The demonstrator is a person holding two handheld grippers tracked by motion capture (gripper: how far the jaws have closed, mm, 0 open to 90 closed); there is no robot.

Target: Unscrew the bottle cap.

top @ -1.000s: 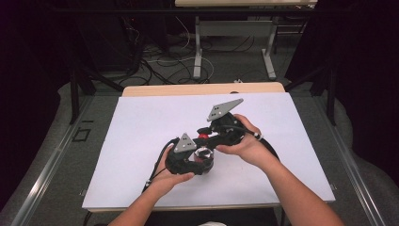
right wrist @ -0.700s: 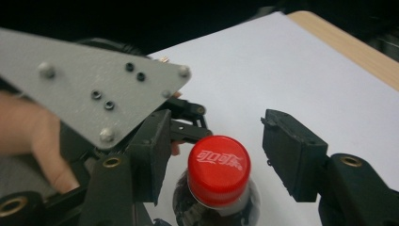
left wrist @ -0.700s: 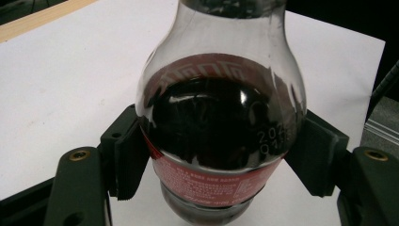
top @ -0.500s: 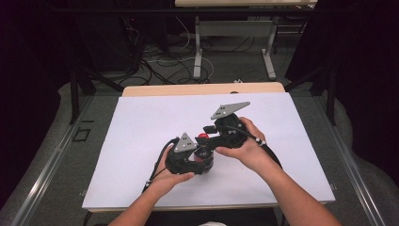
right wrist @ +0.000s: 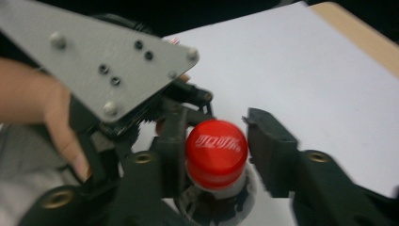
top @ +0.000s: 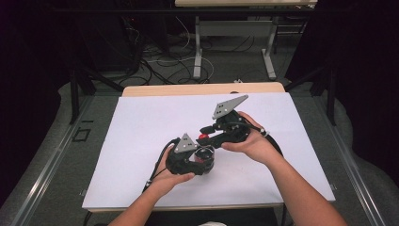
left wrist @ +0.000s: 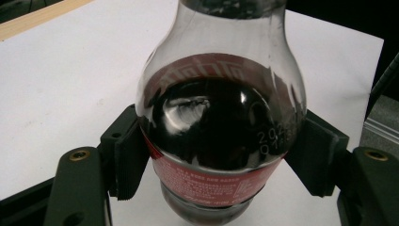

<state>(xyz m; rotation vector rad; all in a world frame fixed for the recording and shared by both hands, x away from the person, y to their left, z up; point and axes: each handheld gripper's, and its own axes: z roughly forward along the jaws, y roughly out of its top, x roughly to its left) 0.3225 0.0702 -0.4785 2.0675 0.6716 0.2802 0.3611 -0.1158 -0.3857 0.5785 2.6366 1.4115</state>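
Observation:
A small cola bottle (left wrist: 221, 132) with dark drink and a red label stands upright on the white sheet (top: 136, 141). My left gripper (left wrist: 221, 162) is shut on its belly, one black pad on each side. In the high view that left gripper (top: 205, 159) sits low near the table's middle, held by a hand. The bottle's red cap (right wrist: 216, 149) lies between the jaws of my right gripper (right wrist: 214, 143), which press on both of its sides. From the right, the right gripper (top: 205, 137) reaches over the bottle top.
The white sheet covers most of a wooden table whose bare far edge (top: 202, 89) shows. In the right gripper view the left gripper's grey plate (right wrist: 94, 56) and the person's hand (right wrist: 42, 108) are close by. Cables and table legs lie on the floor beyond.
The right gripper has turned slightly over the bottle top, its grey plate swinging a little to the right. The left gripper and the bottle have stayed in place.

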